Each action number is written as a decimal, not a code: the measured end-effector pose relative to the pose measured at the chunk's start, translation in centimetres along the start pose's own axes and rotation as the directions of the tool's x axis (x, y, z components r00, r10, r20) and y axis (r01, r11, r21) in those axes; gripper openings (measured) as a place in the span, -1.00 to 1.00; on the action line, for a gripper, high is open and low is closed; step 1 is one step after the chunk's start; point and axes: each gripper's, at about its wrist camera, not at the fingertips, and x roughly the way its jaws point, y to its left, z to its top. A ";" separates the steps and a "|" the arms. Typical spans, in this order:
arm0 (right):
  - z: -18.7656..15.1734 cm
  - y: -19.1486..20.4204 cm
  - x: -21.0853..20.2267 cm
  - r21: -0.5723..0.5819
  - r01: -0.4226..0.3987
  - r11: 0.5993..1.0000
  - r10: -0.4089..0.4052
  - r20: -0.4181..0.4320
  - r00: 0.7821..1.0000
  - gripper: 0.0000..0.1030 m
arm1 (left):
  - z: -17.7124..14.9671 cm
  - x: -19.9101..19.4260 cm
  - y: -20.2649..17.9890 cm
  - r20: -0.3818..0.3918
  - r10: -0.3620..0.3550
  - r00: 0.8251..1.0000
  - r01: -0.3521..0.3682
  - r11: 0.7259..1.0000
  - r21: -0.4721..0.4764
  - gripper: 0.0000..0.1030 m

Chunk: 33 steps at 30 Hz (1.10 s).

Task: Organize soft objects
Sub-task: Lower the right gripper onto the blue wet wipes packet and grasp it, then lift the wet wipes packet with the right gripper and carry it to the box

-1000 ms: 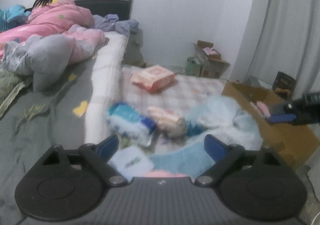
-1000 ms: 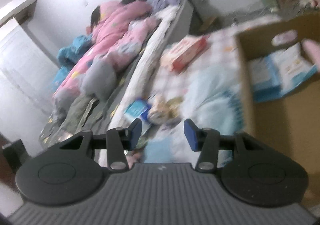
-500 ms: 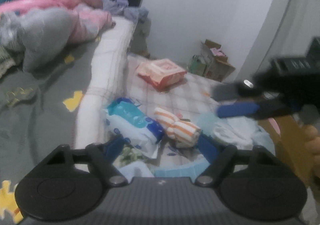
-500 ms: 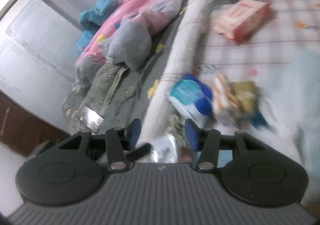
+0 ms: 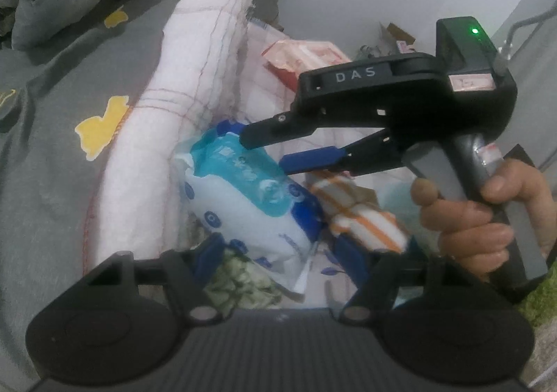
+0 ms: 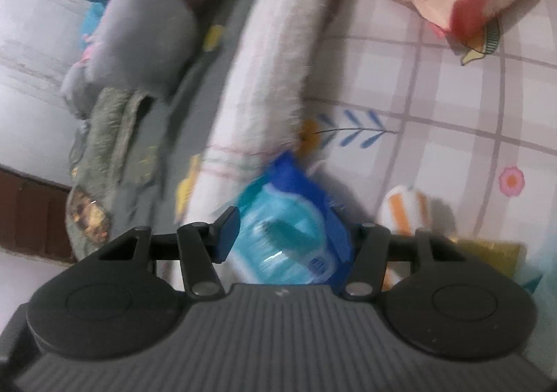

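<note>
A blue and white soft tissue pack (image 5: 243, 197) lies on the checked mat beside the bed. My right gripper (image 5: 264, 148) is open, its fingers straddling the pack's far end; in the right wrist view the pack (image 6: 292, 238) sits between the spread fingers of the right gripper (image 6: 285, 235). My left gripper (image 5: 278, 252) is open just before the pack's near end. An orange-striped rolled cloth (image 5: 358, 211) lies right of the pack, also seen in the right wrist view (image 6: 403, 207).
A pink-red wipes pack (image 5: 306, 57) lies farther back on the mat (image 6: 452, 120). The bed (image 5: 52, 120) with grey sheet, rolled white quilt (image 5: 195, 78) and pink bedding fills the left. Cardboard boxes stand by the far wall.
My right gripper has swung left and down onto the blue pack and opened wider. My left gripper has moved closer to the pack.
</note>
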 end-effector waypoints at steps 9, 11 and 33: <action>1.8 -1.1 2.4 0.000 -0.017 1.000 0.017 -0.050 0.999 0.15 | 1.1 1.8 0.3 -0.027 0.067 0.997 -0.066 0.998 0.017 0.39; 2.3 -1.0 3.1 -0.003 -0.030 1.000 0.030 -0.062 0.998 0.18 | 1.2 2.1 0.4 -0.032 0.080 0.996 -0.080 0.997 0.016 0.39; 0.6 2.4 0.0 -0.069 -0.060 0.996 0.060 0.002 0.998 -0.09 | 2.7 -0.8 -1.0 0.058 0.094 0.994 -0.095 0.995 0.015 0.35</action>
